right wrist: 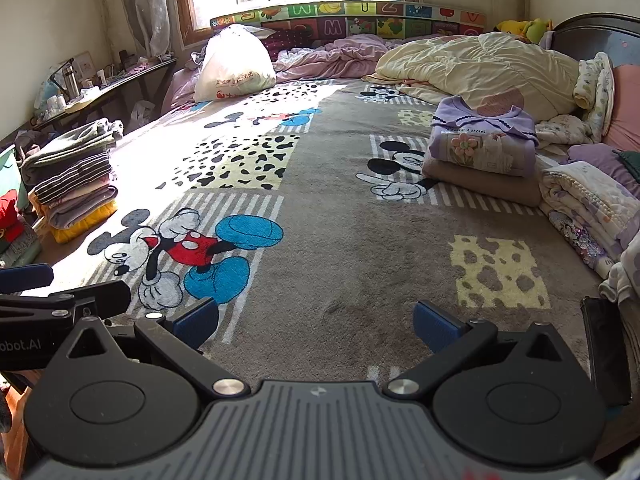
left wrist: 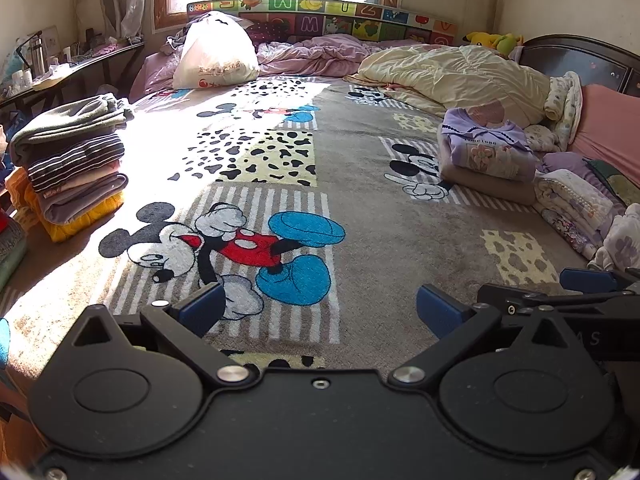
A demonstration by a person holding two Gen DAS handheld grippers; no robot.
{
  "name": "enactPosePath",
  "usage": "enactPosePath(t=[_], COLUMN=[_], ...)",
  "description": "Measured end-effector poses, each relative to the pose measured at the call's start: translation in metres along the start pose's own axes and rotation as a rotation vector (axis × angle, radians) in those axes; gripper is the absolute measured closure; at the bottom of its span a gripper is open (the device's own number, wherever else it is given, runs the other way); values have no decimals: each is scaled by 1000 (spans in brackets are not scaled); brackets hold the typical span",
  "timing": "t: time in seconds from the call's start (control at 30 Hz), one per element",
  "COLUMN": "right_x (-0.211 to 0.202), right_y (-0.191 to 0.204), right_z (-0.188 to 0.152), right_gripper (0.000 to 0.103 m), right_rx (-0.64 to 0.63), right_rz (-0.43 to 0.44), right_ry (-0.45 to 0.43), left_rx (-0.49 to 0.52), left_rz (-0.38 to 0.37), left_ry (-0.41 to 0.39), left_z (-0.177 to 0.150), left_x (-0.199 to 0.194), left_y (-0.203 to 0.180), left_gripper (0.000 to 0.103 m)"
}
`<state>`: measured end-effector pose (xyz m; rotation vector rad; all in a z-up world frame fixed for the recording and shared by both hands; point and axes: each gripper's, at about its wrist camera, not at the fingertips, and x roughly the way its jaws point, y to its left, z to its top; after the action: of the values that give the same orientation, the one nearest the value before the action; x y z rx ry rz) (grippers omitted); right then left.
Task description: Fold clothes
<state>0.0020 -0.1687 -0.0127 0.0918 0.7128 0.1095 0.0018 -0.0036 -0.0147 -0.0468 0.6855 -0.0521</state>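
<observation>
My left gripper (left wrist: 320, 308) is open and empty, low over the Mickey Mouse blanket (left wrist: 360, 184). My right gripper (right wrist: 316, 322) is open and empty too, beside the left one, over the same blanket (right wrist: 340, 216). A folded lilac top lies on a folded beige garment (left wrist: 486, 158) at the right of the bed; it also shows in the right wrist view (right wrist: 482, 152). A stack of folded clothes (left wrist: 72, 164) stands at the left edge, seen from the right wrist as well (right wrist: 72, 176). A loose pile of pale floral clothes (right wrist: 592, 208) lies at the right.
A white stuffed bag (left wrist: 218, 54), a pink quilt (left wrist: 320, 50) and a cream quilt (left wrist: 452, 74) lie at the far end under the window. A cluttered side table (left wrist: 60, 68) stands left. A dark headboard (left wrist: 580, 58) and pink pillow (left wrist: 612, 128) are at the right.
</observation>
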Motion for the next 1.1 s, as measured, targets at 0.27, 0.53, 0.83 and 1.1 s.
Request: enactPosePath(t=[0.27, 0.53, 0.83, 1.1], right_x=[2, 7, 18, 47], right_y=[2, 7, 31, 62], right_z=[0, 7, 31, 54], right_gripper=[0, 0, 0, 0], right_rx=[-9, -3, -15, -24], right_rz=[-4, 86, 185, 216], right_ry=[3, -33, -129, -178], left_rx=[-7, -68, -234, -295], left_rz=[-4, 10, 157, 280], left_ry=[7, -47, -248, -317], left_z=[0, 13, 45, 74], left_x=[4, 3, 0, 15], left_y=[5, 42, 150, 240], left_gripper=[0, 0, 0, 0])
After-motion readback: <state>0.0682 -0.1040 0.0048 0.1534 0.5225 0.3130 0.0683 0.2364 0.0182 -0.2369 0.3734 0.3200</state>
